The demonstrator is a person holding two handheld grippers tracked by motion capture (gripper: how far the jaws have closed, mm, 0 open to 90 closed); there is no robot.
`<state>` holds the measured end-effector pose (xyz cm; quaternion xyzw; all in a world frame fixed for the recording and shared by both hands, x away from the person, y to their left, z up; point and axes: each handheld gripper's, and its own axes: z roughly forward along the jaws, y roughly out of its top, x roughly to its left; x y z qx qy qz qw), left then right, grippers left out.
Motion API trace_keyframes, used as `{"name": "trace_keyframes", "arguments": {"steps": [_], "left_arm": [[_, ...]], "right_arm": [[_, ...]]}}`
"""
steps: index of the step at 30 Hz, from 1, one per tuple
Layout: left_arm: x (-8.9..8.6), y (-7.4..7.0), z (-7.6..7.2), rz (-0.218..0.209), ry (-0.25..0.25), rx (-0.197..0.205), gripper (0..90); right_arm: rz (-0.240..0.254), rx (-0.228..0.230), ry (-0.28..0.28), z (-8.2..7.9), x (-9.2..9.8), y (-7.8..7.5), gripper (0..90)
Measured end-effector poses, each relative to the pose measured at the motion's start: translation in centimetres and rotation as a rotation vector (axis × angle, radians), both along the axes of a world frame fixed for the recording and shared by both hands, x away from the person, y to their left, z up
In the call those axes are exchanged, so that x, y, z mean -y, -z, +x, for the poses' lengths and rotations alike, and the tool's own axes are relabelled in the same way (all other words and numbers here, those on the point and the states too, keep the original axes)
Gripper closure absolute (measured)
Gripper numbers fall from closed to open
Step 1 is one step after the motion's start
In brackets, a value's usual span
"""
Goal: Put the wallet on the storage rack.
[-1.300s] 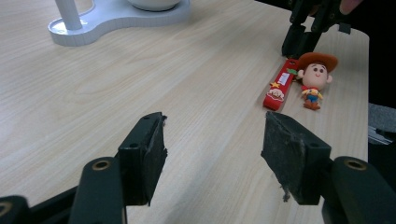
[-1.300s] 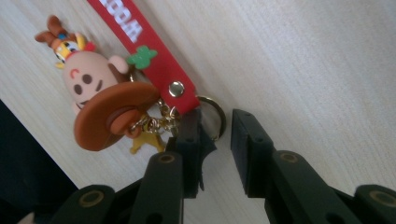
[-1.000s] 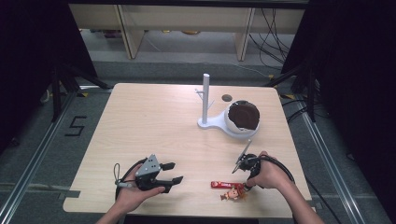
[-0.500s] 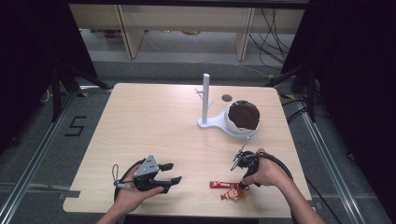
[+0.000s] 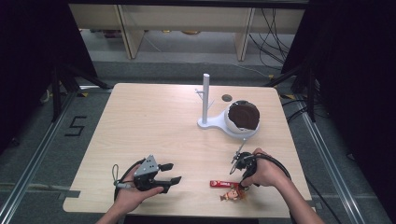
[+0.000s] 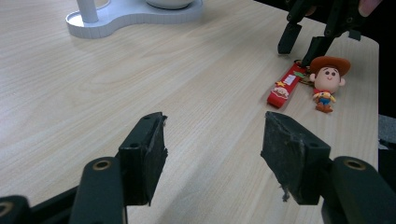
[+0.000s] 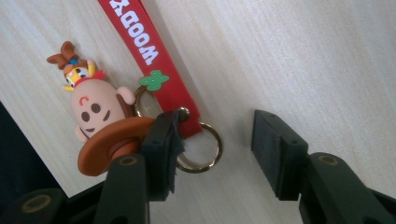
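Note:
A keychain lies near the table's front edge: a cowboy figure [image 5: 232, 193] with a brown hat, a red strap [image 5: 220, 184] and a metal ring [image 7: 205, 147]. My right gripper [image 5: 241, 181] points down right over it, and its jaws have just been opening. In the right gripper view this gripper [image 7: 215, 140] is open. One pad stands over the hat and the ring, and bare table shows between the pads. My left gripper [image 5: 173, 172] rests at the front left, open and with nothing in it [image 6: 212, 149]. It faces the figure [image 6: 327, 81] and the strap [image 6: 284, 86].
A white stand with an upright post [image 5: 205, 93] and a white bowl with a dark brown inside [image 5: 243, 116] sits at the back right. A small dark round spot [image 5: 227, 98] lies behind it. The table's front edge [image 5: 187, 215] runs close to both hands.
The right gripper's jaws look a little wider over the keychain. Both hands and the keychain stay where they were.

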<state>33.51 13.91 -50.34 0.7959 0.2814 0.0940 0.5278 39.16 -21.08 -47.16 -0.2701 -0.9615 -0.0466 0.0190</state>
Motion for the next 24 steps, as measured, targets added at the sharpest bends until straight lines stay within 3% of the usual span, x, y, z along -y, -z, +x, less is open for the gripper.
{"name": "trace_keyframes", "arguments": {"steps": [7,8,9,10,15,16,17,18,20,24], "left_arm": [[-0.08,0.02,0.05,0.014,0.003,0.0,38.5],[-0.01,0.05,0.03,0.005,0.001,-0.003,38.5],[-0.02,0.04,0.03,0.006,0.0,-0.002,38.5],[-0.09,0.02,0.07,0.015,0.004,0.0,38.5],[-0.13,0.05,0.06,0.013,0.002,0.0,38.5],[-0.12,0.09,0.08,0.008,0.003,0.001,38.5],[-0.13,0.11,0.08,0.008,0.003,0.0,38.5],[-0.13,0.12,0.08,0.008,0.003,0.0,38.5],[-0.15,0.12,0.08,0.006,0.002,0.001,38.5],[-0.22,0.15,0.09,0.003,-0.003,0.0,38.5]], "right_arm": [[-0.005,0.02,0.056,-0.09,-0.19,-0.44,57.4],[0.014,0.019,0.026,0.16,-0.11,-0.4,57.1],[0.025,0.015,0.048,0.02,-0.29,-0.47,56.7],[0.037,0.011,0.018,0.25,-0.25,-0.41,56.4],[0.032,-0.015,0.034,0.28,-0.83,-0.3,56.0],[0.037,-0.003,0.007,0.42,-0.77,-0.18,55.7],[0.021,-0.004,0.019,0.42,-0.87,-0.2,55.4],[0.027,-0.006,-0.016,0.71,-0.74,0.06,55.0],[0.024,-0.022,0.009,0.63,-0.9,0.08,54.6],[0.022,-0.008,-0.016,0.71,-0.86,0.14,53.9]]}}
